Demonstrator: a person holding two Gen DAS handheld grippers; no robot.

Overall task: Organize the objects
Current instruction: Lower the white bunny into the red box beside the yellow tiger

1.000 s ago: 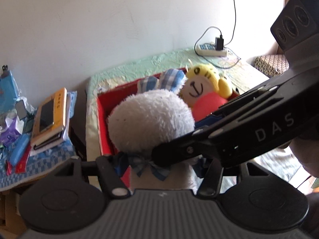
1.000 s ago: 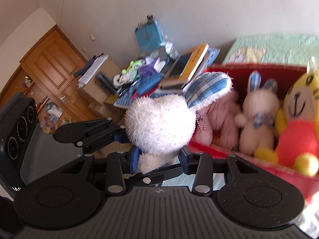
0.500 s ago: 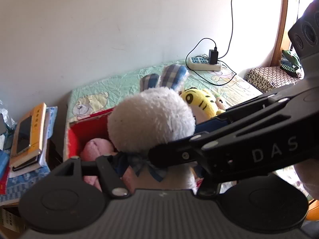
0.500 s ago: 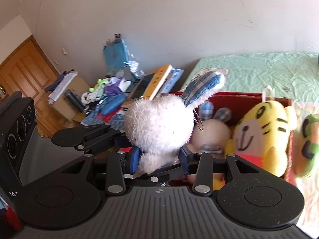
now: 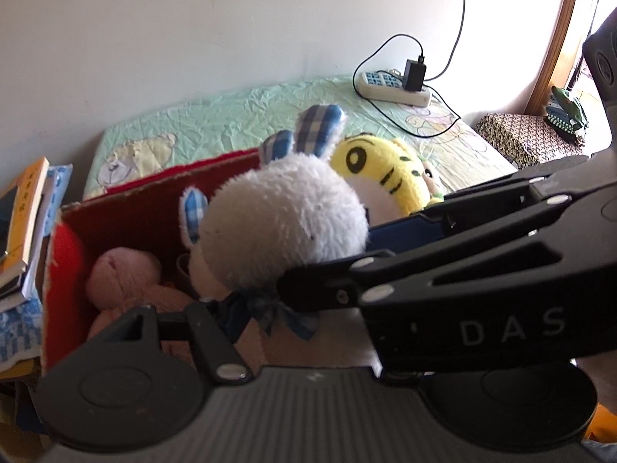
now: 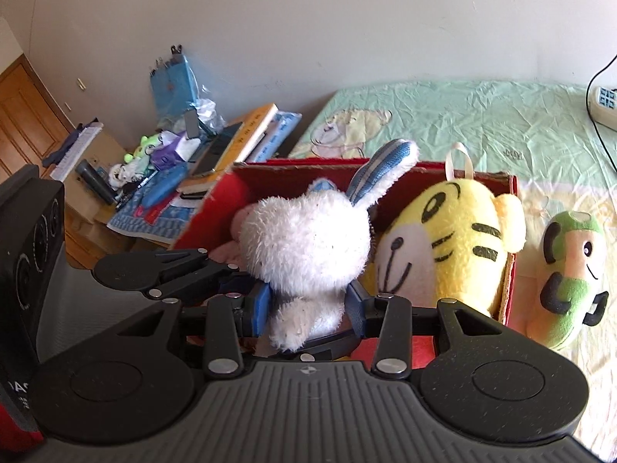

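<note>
Across the left wrist view, a white plush rabbit [image 5: 285, 223] with blue checked ears is seen held over a red box [image 5: 61, 254] that stands on a green bedsheet [image 5: 231, 115]. The left gripper [image 5: 246, 308] is tilted downward toward the box, and its near finger is pressed at the rabbit's neck by the blue bow; the far finger is hidden behind the right gripper [image 5: 385, 254], which reaches in from the right and crosses the toy. A pink plush [image 5: 127, 274] is seen lying at the left inside the box, a yellow tiger plush [image 5: 389, 177] at the right behind the rabbit. A power strip [image 5: 393, 87] lies far off on the sheet. From the right wrist view, the right gripper [image 6: 308, 305] is shown angled down, its blue-padded fingers [image 6: 260, 305] clamped on the rabbit's [image 6: 304, 247] lower body. The left gripper [image 6: 223, 274] comes in from the left and meets the toy's side. The tiger [image 6: 443, 239] is seated at the right inside the box [image 6: 513, 239], and a green plush [image 6: 570, 266] lies on the sheet just right of it. Books [image 6: 239, 142] and clutter are stacked at the far left.
</note>
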